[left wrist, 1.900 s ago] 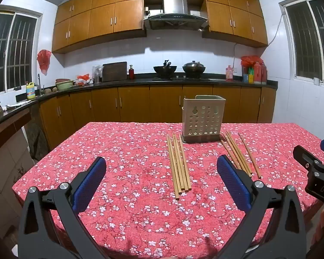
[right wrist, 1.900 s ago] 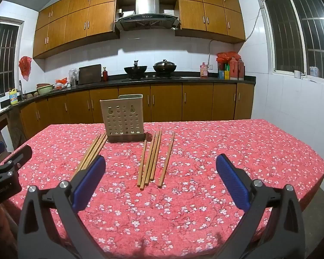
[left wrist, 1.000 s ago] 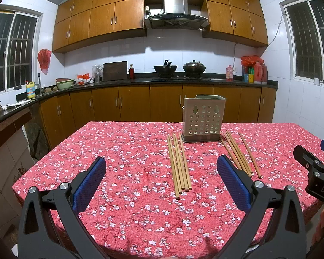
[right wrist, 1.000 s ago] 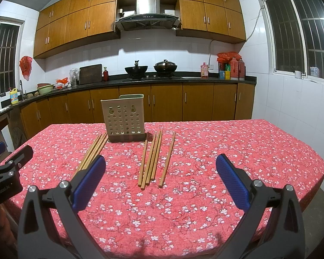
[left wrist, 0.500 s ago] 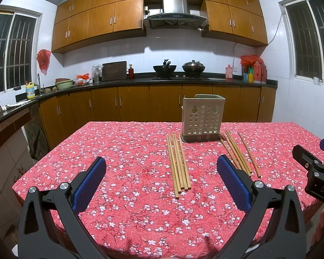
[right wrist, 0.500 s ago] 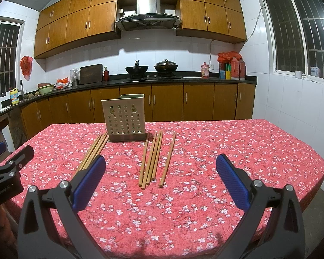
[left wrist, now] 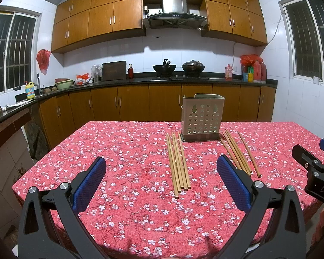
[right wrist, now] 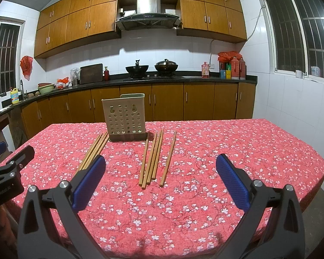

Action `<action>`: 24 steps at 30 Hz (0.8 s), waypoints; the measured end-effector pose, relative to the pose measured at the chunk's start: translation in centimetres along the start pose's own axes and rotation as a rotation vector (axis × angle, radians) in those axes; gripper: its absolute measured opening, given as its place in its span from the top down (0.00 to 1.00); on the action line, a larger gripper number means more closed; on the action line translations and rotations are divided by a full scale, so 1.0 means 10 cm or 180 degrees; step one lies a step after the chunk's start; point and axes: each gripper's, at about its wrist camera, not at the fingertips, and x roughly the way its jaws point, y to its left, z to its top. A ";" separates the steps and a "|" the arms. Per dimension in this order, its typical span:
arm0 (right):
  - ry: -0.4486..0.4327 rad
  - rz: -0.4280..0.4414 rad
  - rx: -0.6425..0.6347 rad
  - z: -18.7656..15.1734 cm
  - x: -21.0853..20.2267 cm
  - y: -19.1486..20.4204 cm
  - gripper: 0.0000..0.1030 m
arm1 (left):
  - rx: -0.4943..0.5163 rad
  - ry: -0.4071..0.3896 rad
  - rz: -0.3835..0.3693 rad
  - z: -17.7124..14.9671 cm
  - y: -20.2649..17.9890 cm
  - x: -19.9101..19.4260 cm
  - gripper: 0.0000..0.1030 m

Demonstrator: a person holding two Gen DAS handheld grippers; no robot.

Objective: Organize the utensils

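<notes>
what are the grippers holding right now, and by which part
Nothing. The left gripper and right gripper are both open and empty; the chopsticks lie untouched on the table.

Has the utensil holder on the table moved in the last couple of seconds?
No. The utensil holder stands at the same spot, between the two chopstick groups, against the cabinets behind.

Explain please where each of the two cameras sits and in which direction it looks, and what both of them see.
Left wrist: sits on the left hand-held gripper, open, facing across the red table toward the utensil holder; the right hand-held gripper's edge shows at right.
Right wrist: sits on the right hand-held gripper, open, facing the same way; the left one's edge shows at left.
Shared: holder, both groups of chopsticks, kitchen counter.
</notes>
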 end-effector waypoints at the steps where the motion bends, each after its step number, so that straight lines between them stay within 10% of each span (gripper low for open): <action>1: 0.0000 0.0000 0.0000 0.00 0.00 0.00 0.04 | -0.0001 0.0000 0.0000 0.00 0.00 0.00 0.02; 24: -0.0003 0.0000 0.0002 -0.02 0.00 0.00 0.04 | 0.0002 0.0005 0.0001 -0.01 0.01 -0.01 0.02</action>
